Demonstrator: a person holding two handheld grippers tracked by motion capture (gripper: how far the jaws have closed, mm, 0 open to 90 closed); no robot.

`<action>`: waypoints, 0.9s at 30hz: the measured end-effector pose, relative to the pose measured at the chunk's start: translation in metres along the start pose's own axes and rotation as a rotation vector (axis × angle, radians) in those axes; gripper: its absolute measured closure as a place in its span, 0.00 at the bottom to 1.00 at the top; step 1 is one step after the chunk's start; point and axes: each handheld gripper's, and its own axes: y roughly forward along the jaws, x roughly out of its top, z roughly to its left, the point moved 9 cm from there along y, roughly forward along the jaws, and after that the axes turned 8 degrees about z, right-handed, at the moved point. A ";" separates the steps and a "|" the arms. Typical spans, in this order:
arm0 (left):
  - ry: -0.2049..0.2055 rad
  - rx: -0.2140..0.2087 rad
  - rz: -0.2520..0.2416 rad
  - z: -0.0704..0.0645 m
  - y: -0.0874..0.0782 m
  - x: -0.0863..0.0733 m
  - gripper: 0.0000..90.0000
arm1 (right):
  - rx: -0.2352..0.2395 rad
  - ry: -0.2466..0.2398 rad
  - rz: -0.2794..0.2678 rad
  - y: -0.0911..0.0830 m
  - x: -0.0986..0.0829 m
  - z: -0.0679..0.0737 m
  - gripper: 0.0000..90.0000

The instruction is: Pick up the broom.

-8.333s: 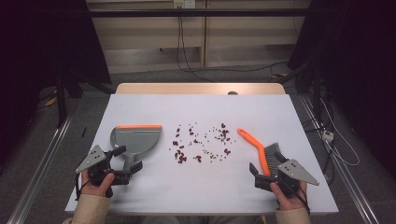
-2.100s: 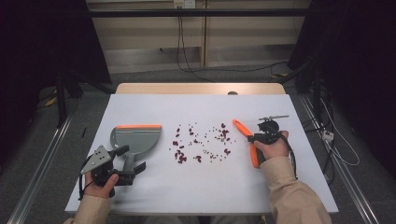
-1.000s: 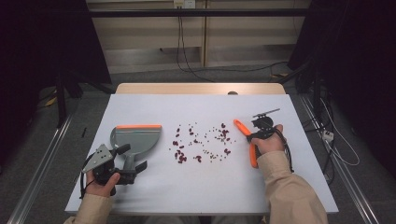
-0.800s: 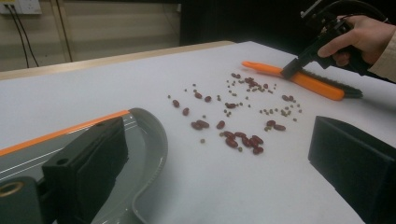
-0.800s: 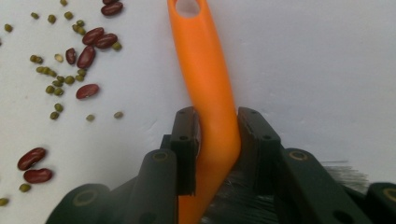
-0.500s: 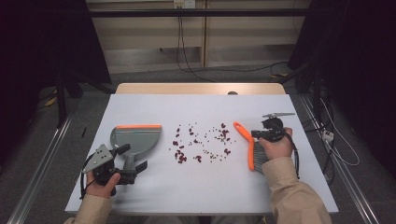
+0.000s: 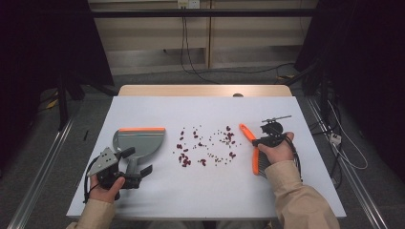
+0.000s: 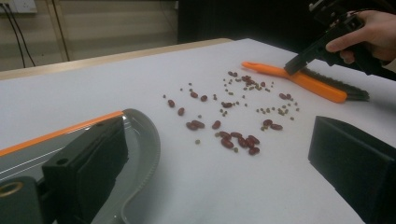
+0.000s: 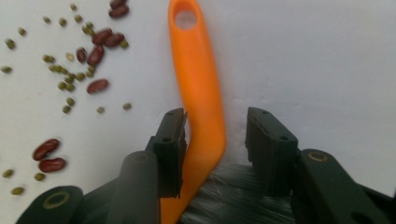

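Nearby, scattered beans between dustpan, brush.

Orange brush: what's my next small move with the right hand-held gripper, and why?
Probably close the jaws. The right hand-held gripper is open and straddles the orange brush; one jaw touches the handle, the other stands off, so it isn't gripped yet.

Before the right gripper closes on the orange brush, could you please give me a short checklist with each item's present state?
1. Right gripper jaws open: ok.
2. Orange plastic brush handle between the jaws: ok; left jaw touching or nearly touching it, right jaw apart.
3. Brush lying flat on the white table: ok.
4. Red and green beans outside the jaws: ok.
5. Left gripper open at the grey dustpan: ok.
6. Dustpan handle inside its jaws: cannot tell.
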 end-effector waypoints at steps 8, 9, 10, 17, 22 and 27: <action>0.008 0.000 -0.001 -0.001 -0.001 0.001 0.05 | -0.012 -0.075 0.049 0.006 0.000 0.002 0.77; 0.008 0.002 -0.002 -0.001 -0.001 0.001 0.05 | -0.011 -0.091 0.046 0.006 0.001 0.002 0.78; 0.006 0.001 -0.001 0.000 -0.001 0.000 0.05 | -0.010 -0.111 0.053 0.006 0.001 0.003 0.78; -0.003 0.004 0.002 0.002 0.000 -0.001 0.05 | -0.008 -0.127 0.039 0.002 0.008 -0.007 0.78; -0.001 0.003 0.005 0.002 0.001 -0.001 0.05 | 0.013 -0.043 -0.007 0.008 0.002 -0.009 0.75; 0.006 -0.002 0.006 0.000 0.003 0.000 0.05 | -0.002 -0.016 -0.062 0.010 -0.001 -0.008 0.76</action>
